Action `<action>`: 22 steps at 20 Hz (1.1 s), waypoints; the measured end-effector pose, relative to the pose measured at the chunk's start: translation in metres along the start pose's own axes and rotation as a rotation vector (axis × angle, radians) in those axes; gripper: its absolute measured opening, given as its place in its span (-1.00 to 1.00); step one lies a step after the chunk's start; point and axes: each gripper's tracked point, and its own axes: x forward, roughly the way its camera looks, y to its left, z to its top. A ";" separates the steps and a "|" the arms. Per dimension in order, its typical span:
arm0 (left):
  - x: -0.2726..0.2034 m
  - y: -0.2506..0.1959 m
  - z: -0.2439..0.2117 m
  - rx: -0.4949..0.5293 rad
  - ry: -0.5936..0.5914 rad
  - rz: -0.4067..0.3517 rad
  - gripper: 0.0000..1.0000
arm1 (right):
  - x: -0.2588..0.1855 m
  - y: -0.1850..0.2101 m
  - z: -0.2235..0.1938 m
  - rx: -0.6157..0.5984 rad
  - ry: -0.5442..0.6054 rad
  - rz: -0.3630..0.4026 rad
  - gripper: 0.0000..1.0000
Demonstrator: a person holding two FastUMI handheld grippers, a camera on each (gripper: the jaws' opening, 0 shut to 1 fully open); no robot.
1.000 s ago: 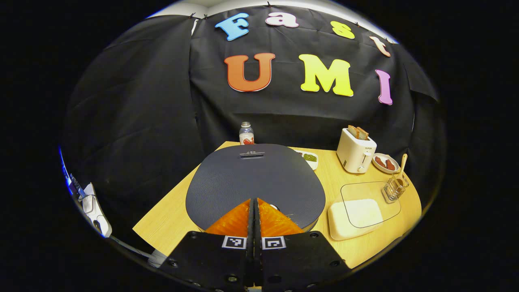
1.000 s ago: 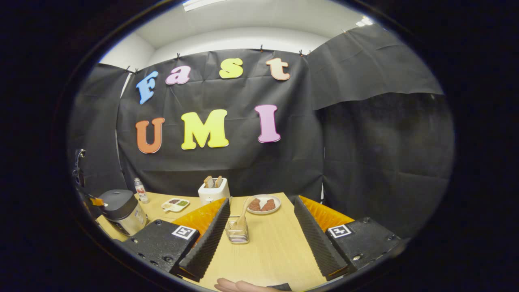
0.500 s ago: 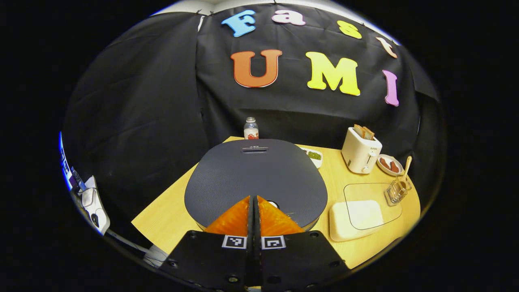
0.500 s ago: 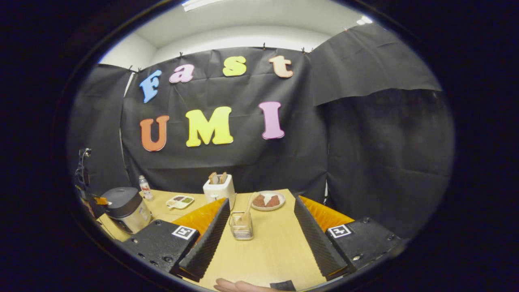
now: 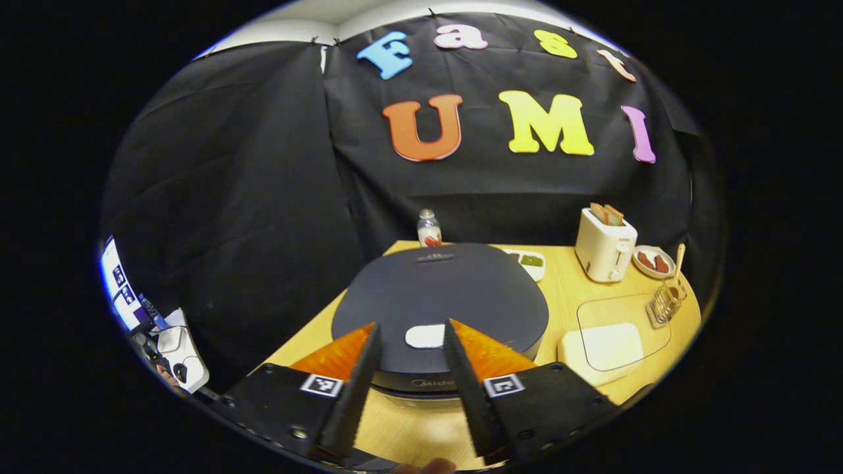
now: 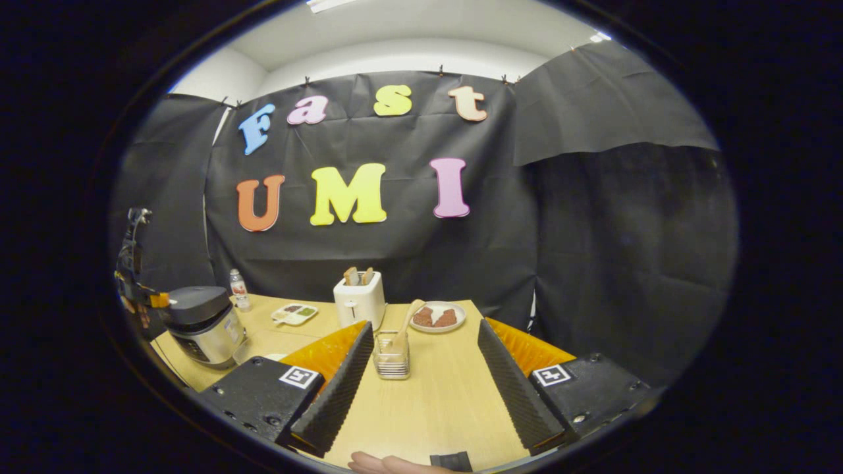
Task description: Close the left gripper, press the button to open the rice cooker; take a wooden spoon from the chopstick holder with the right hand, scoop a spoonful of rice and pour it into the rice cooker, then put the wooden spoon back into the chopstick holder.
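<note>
Jaws spread wide, the left gripper (image 5: 408, 332) hovers over the rice cooker (image 5: 440, 309), its lid down and pale button (image 5: 425, 336) between the fingers. The right gripper (image 6: 421, 332), equally wide, faces the chopstick holder (image 6: 390, 355) with the wooden spoon (image 6: 407, 320), well right of the cooker on the bench (image 6: 435, 401).

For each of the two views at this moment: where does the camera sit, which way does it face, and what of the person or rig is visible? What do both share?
Left gripper view: rides the left hand-held gripper, looking down over the closed rice cooker and its button; own fingers apart.
Right gripper view: rides the right hand-held gripper, low over the table, facing the chopstick holder with the wooden spoon; own fingers apart, a hand at the bottom edge.
Both share: rice cooker, toaster, bottle, holder.
</note>
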 end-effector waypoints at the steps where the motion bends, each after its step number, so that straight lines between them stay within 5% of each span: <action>1: -0.013 0.006 0.021 -0.020 -0.073 0.004 0.67 | 0.002 -0.002 -0.003 0.005 0.008 -0.004 1.00; 2: -0.028 0.007 0.036 -0.053 -0.113 -0.012 0.93 | 0.005 -0.004 -0.003 0.008 0.009 -0.008 1.00; 7: -0.093 -0.011 0.058 -0.154 -0.177 -0.204 0.88 | 0.018 -0.002 -0.004 0.024 0.003 0.000 1.00; 13: -0.143 -0.012 0.054 -0.118 -0.223 -0.274 0.89 | 0.048 0.010 -0.015 0.048 0.009 0.029 1.00; 22: -0.202 -0.002 0.046 -0.137 -0.342 -0.334 0.89 | 0.148 0.005 -0.045 0.025 0.056 -0.003 0.99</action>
